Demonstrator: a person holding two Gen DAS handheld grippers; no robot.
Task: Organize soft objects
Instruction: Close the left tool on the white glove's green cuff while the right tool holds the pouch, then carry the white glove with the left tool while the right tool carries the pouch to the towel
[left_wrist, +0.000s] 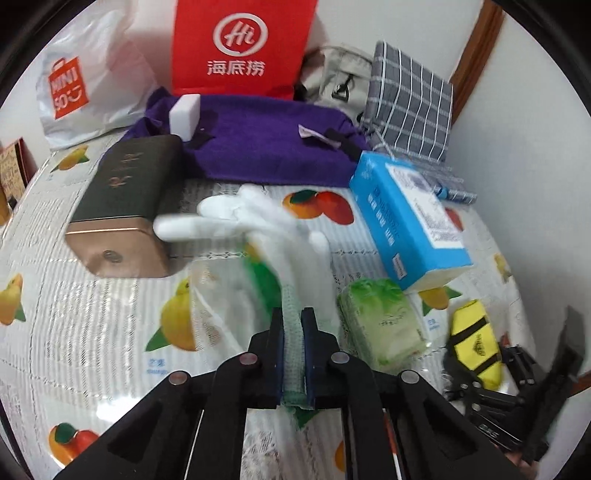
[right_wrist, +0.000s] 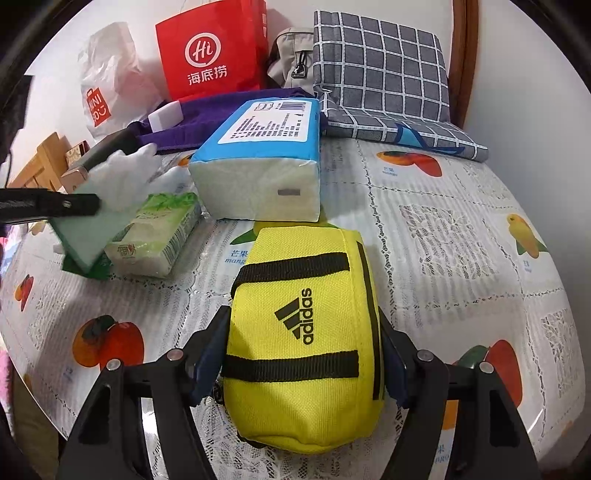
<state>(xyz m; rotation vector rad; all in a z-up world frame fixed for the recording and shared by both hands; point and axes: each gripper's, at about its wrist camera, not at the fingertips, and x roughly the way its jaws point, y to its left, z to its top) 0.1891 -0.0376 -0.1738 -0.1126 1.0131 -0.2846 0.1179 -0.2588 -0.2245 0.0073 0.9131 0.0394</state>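
A white glove (left_wrist: 258, 221) with a green knit cuff hangs, blurred, over the fruit-print tablecloth (left_wrist: 92, 314). My left gripper (left_wrist: 293, 325) is shut on that cuff. In the right wrist view the same glove (right_wrist: 122, 177) shows at the left, above a small green tissue pack (right_wrist: 155, 236). A yellow pouch (right_wrist: 303, 332) with black straps lies on the cloth between my right gripper's (right_wrist: 303, 347) fingers, whose pads press on both its sides. The left wrist view shows this pouch (left_wrist: 476, 343) at the lower right. A large blue tissue pack (right_wrist: 258, 162) lies behind the pouch.
A purple towel (left_wrist: 273, 147) with a white sponge block (left_wrist: 184, 114) on it lies at the back. A dark tin box (left_wrist: 125, 206) sits left. A red paper bag (left_wrist: 240, 44), a white plastic bag (left_wrist: 81, 85), a beige pouch (left_wrist: 340, 74) and a grey checked cloth bag (right_wrist: 384, 74) line the wall.
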